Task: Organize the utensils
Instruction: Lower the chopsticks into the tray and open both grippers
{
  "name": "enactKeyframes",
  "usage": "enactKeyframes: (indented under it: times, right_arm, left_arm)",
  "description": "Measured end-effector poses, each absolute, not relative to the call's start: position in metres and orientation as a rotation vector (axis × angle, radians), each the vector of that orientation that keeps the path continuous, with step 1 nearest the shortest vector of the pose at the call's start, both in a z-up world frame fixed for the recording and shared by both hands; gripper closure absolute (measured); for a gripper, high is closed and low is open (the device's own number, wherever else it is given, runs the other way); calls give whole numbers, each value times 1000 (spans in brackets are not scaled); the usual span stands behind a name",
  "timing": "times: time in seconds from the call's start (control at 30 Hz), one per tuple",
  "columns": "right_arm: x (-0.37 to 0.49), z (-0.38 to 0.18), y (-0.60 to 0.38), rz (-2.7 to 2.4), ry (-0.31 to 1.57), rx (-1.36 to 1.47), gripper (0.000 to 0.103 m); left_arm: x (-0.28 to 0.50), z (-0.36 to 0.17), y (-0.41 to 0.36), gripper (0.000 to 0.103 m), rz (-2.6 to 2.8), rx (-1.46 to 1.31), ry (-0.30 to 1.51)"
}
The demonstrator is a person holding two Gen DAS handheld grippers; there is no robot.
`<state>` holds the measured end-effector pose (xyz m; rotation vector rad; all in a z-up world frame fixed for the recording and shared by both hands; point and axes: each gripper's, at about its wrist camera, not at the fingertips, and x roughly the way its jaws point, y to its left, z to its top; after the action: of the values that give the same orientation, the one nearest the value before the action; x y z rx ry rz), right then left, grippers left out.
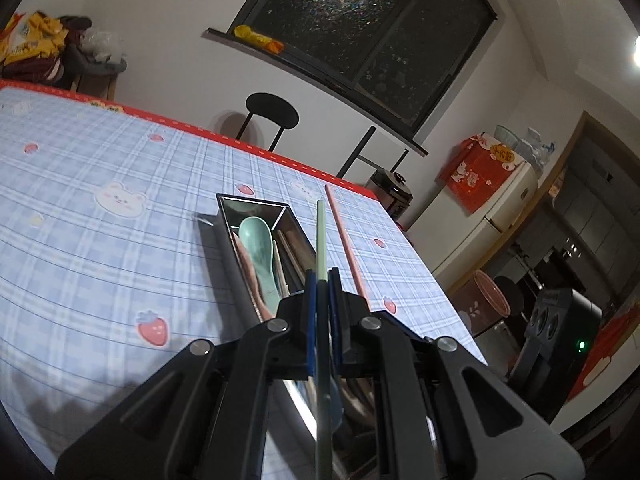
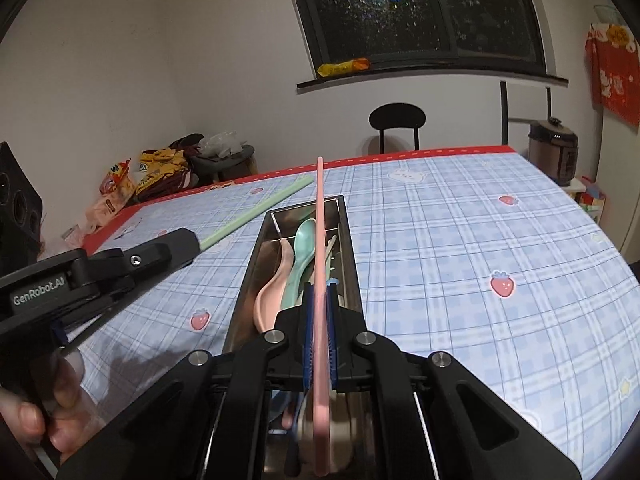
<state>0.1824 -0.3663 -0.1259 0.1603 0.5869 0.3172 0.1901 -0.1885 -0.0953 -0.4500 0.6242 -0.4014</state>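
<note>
- Chopsticks are being held, one per claw: a green chopstick (image 1: 321,236) is clamped between the fingers of the left claw (image 1: 322,276), and a pink chopstick (image 2: 320,236) is pinched by the right claw (image 2: 319,292).
- Both sticks are seen running straight ahead from the closed jaws and back behind them toward the cameras.
- A steel tray (image 2: 351,248) is seen on the checked tablecloth (image 2: 460,248), directly below and ahead of the right claw, and just left of the left claw's tips.
- Inside the tray, a green spoon (image 2: 305,240) and a pink spoon (image 2: 272,292) are laid side by side; paler utensils beside them cannot be told apart.
- A hand (image 2: 60,408) gripping the left claw's handle is seen to the left of the right claw.
</note>
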Motion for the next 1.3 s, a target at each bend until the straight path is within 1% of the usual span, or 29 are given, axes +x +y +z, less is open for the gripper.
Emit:
enactKeyframes:
  times: [0.2,0.37,0.83,1.03,1.13,1.17,1.2,1.23,1.27,1.3]
  right_arm:
    - [186,-134,-365,328,623,154,96]
    - [187,-137,-362,322,639,150,96]
    - [191,-141,-367,312,658,169,96]
    - [191,-141,-370,309,657,189,94]
    - [189,-139,-374,297,645,198,83]
    - [188,-138,-376,289,639,202,76]
    - [187,-138,-377,282,634,208,69]
    - [187,-137,-380,274,630,218,65]
    - [186,-136,-382,270,627,225,58]
    - [186,-136,-385,264,622,239,51]
  left_arm:
    - [205,-116,-188,93,-367,-552,675]
    - [205,-123,-186,93,-304,-555,664]
    - [216,-134,-190,93,-255,-575,707]
    - [217,-136,-192,93,-248,-578,719]
    - [217,-135,-195,95,-254,-576,722]
    - [218,-134,-196,94,-260,-572,723]
    - [218,-133,-198,90,-264,-569,724]
    - [218,-132,-199,87,-271,-569,726]
    - [219,-131,-201,82,-285,-571,729]
    - [219,-129,-201,80,-293,-568,726]
